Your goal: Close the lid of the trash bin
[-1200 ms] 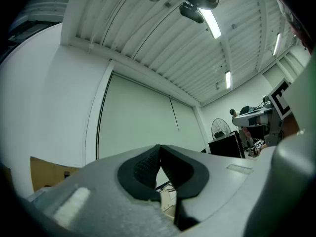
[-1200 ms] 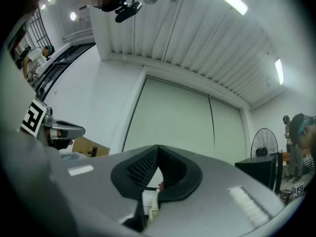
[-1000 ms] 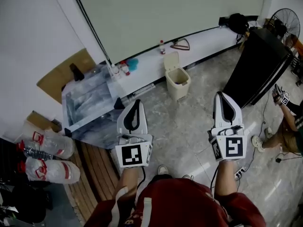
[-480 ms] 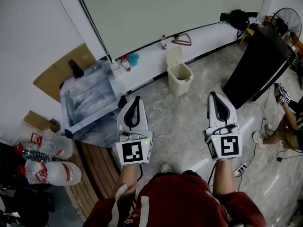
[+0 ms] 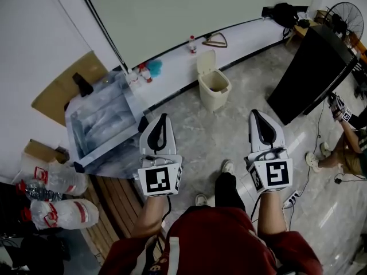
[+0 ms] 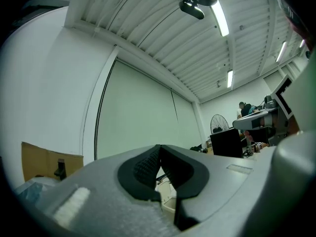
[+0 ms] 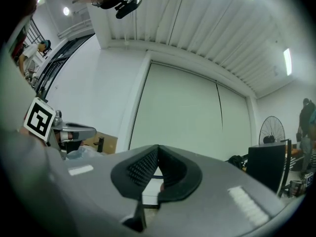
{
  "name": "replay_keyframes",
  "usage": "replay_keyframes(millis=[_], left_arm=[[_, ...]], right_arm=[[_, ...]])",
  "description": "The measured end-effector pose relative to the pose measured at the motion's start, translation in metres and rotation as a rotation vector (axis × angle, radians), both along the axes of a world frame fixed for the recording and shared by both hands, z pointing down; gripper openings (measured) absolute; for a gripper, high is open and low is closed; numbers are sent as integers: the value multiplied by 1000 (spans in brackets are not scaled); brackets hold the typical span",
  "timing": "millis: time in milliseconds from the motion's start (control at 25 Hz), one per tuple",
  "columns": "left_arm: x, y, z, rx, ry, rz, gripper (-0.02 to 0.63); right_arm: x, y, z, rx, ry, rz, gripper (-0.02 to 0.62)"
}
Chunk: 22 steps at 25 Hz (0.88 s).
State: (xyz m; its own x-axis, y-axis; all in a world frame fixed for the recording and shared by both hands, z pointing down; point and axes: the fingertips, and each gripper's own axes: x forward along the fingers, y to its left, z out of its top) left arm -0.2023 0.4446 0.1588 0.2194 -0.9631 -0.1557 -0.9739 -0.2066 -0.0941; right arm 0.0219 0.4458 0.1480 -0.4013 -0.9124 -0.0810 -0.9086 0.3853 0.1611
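Looks steeply down onto a glossy floor [image 5: 212, 148] of pale grey marbled tile. Finds the trash bin [image 5: 213, 90] ahead of both grippers and roughly between their lines, well apart from each, standing just beside a long white ledge [image 5: 241, 39] at the foot of the wall. It is cream plastic, boxy with rounded corners and narrowing a little toward the base. Shows its lid [image 5: 205, 62] tipped up at the back, a flat rounded flap of the same cream, with the mouth open and the inside shadowed.

Has the left gripper [image 5: 164, 118] closed right up, black ribbed pads meeting at the tips and nothing caught between them; smooth white shell, dark teardrop hollow. Has the right gripper [image 5: 256, 114] pressed together the same way, empty too. Bears a black-and-white square marker on the cube at the rear of each, a pattern only, no words.

Takes in a tall matt black cabinet [image 5: 309, 73] to the right of the bin, and crinkled clear plastic bottles [image 5: 60, 179] with red labels at far left — print too small to read.
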Motion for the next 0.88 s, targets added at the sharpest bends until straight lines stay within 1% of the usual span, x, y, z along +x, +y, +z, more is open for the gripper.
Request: replay_keyframes(millis=[160,400,520,680,880], left_arm=[[10,-25,6,-16,-9,-3,2],[29,-81,17,-33,-6,-8,2],[43,-115,17,-57,-5,-13,2],[63,-160,16,-55,-4,-12,2],[93,-212,11,-74,-6,-11,2]], right_arm=[[10,-28,11,-12,-19,3,0],[27,-86,21,-29,-31,-5,0],[39,-121,25,-41,-29,-7,0],[58,-165,29,-68,-43,-14,0],[86,-217,31,-85,-48,-16,0]])
